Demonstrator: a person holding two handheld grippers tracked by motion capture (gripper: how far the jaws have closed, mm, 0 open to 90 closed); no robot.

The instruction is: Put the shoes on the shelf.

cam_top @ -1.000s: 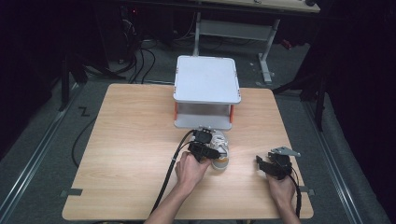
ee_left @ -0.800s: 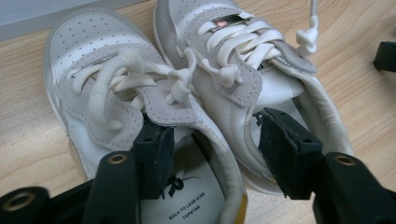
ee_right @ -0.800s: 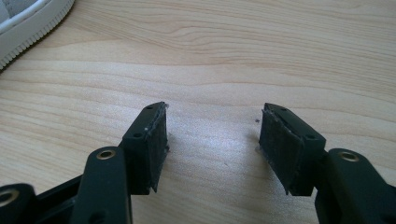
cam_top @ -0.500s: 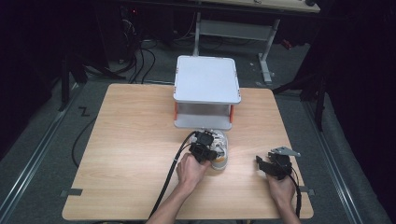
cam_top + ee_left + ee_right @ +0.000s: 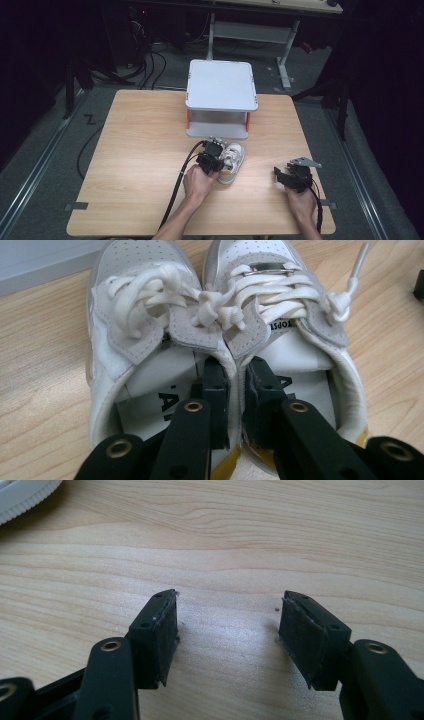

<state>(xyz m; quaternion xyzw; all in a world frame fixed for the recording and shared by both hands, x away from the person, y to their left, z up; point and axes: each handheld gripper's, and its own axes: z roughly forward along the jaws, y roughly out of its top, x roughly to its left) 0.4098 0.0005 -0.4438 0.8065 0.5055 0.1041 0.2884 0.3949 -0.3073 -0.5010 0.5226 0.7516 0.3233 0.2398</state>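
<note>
Shoes [image 5: 220, 340] gathered: left gripper [image 5: 235, 385] has just been closing, pinching both inner collars together; lift remains, probably toward shelf [image 5: 221, 95] at twelve o'clock. Right gripper [image 5: 227, 635] gapes idle.

Left forearm: enters from the bottom edge in the high view, angled up and slightly right.
Left hand [image 5: 199, 181]: wrapped round the gripper body, cable trailing back along the arm.
Left gripper [image 5: 235, 377]: jaws have just been closing; one pad inside each shoe [image 5: 165, 340], pinching the two adjoining inner walls.
Right hand [image 5: 300, 200]: low, near the table's front edge.
Right gripper [image 5: 227, 630]: jaws wide apart, nothing between.
</note>
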